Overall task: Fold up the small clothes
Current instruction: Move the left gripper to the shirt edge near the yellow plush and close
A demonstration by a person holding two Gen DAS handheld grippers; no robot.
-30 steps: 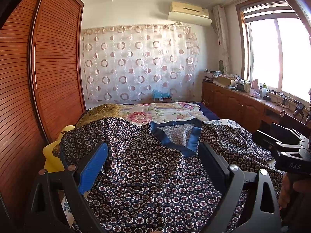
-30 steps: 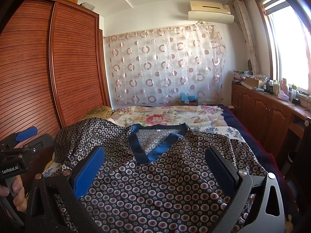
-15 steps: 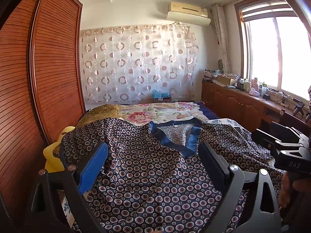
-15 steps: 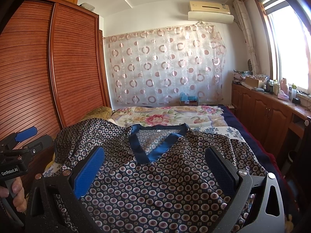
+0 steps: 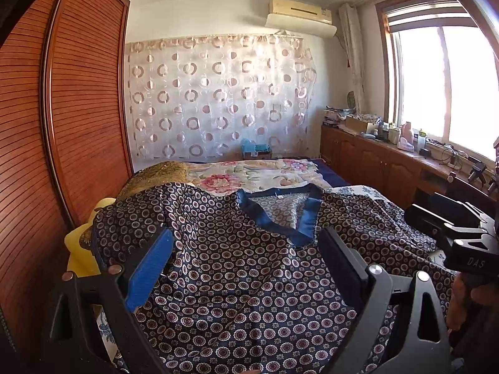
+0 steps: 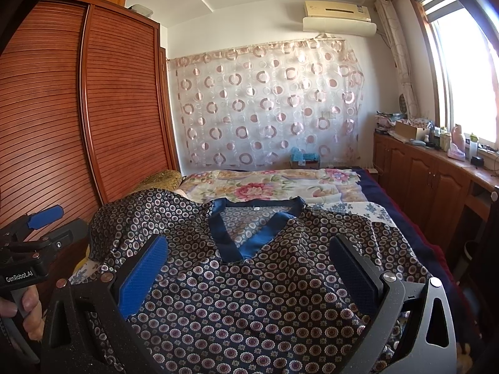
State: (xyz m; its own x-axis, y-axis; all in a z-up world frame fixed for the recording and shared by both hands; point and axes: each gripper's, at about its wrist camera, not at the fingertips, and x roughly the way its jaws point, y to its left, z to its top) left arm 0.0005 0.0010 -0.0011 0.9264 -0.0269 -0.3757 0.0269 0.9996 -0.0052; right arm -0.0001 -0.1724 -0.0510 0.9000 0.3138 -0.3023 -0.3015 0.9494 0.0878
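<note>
A dark navy top with a small circle print and a blue V-neck band lies spread face up on the bed, neck pointing away. It also shows in the right wrist view. My left gripper is open and empty, held above the garment's left half. My right gripper is open and empty above the middle, just below the neckline. Each gripper shows at the edge of the other's view.
The bed carries a floral quilt beyond the top. A wooden slatted wardrobe stands close on the left. A low wooden cabinet with clutter runs under the window on the right. A gold pillow lies at the far left.
</note>
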